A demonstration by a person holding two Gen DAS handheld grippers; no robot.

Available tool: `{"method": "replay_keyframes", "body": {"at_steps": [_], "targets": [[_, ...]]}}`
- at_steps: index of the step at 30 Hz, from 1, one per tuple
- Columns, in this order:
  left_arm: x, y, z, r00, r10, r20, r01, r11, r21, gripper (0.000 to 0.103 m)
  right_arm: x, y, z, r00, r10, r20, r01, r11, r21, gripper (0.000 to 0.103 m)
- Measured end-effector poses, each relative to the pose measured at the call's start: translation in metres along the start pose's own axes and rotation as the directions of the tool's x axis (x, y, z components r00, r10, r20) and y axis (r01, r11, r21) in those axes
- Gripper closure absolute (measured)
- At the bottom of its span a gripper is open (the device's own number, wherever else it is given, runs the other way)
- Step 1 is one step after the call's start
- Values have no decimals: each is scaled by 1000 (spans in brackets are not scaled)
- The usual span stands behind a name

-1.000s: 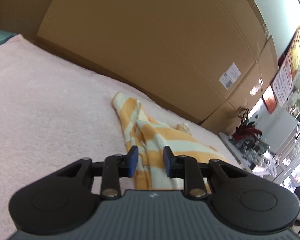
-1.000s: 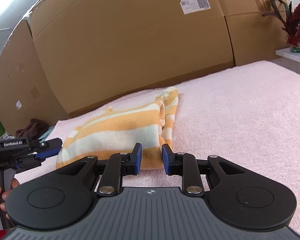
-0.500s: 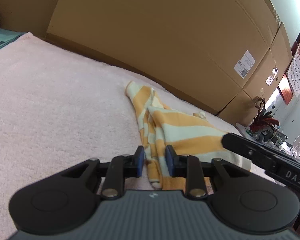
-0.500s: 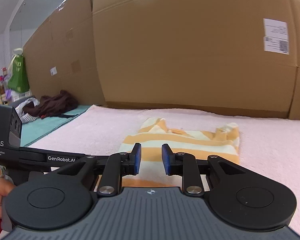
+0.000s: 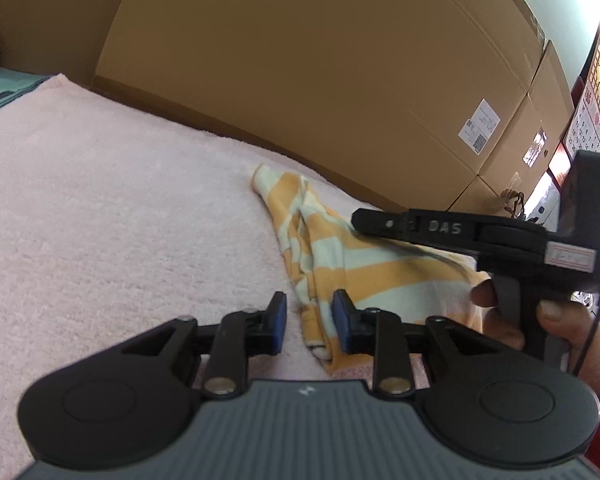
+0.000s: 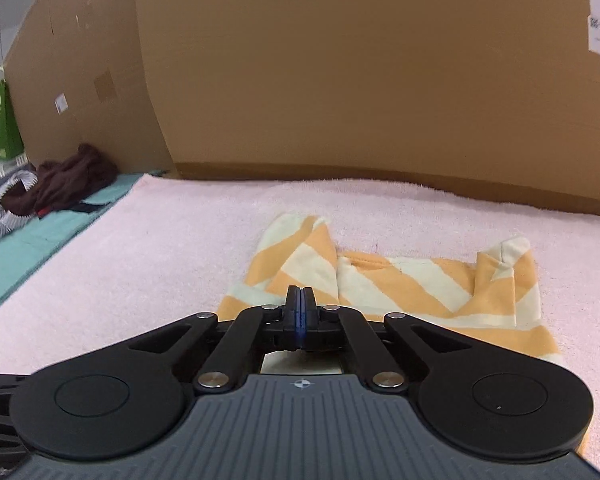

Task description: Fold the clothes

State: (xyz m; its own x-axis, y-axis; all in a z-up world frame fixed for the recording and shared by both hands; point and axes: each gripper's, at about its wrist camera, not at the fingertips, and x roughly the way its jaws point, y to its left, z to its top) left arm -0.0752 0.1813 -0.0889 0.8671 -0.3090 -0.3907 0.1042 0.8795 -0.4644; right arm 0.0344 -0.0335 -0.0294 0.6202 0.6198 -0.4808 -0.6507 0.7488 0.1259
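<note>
Swung the right hand-held gripper [image 6: 300, 308] round from the side of the orange-and-cream striped garment [image 6: 400, 292] to its near hem, now facing the cardboard boxes [image 6: 340, 80] behind. Have just been closing its jaws: pads now pressed together, no cloth seen between them, so probably no hold on the hem yet. Seen from the left wrist camera, reaches in over the garment, carried by a person's hand [image 5: 540, 320]. Kept the left hand-held gripper [image 5: 309, 312] almost where it was a second ago, low over the worktop [image 5: 100, 208] with its pink towelling, at the garment's near corner. Have just been opening its jaws a little: pads apart, a bunched fold of the cloth lying in the gap, not pressed by either pad. Garment lying flat near the boxes, one side doubled over, sleeves tucked in. Dark clothes [image 6: 60, 184] heaped well off to the left. Looks like setting up for the next fold, both corners of the near edge to be taken; no firm grip on either so far.
</note>
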Motion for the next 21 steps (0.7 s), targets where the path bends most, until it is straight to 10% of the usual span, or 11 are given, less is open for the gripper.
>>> {"method": "replay_keyframes", "body": {"at_steps": [4,7,12,16,21], "targets": [[-1,0,-2,1000,1,9,-1,1000,0,70,-15,23,-5,992,115,-51,-119,990,-76,94],[-2,0,-2,1000,8,12,-9,1000,8,70,5,29,-11,997,42,-70,-48,995,-88,95],[-16,7,8,1000,6,15,-6,1000,4,80,-19,15,-13,996,36,81,-39,998,41,95],[-24,1,25,997,-61,50,59,997,39,78,-79,-8,-36,955,-197,222,176,978,108,72],[12,-36,33,987,-159,29,153,977,150,59,-89,-55,-70,984,-159,82,131,953,274,80]]}}
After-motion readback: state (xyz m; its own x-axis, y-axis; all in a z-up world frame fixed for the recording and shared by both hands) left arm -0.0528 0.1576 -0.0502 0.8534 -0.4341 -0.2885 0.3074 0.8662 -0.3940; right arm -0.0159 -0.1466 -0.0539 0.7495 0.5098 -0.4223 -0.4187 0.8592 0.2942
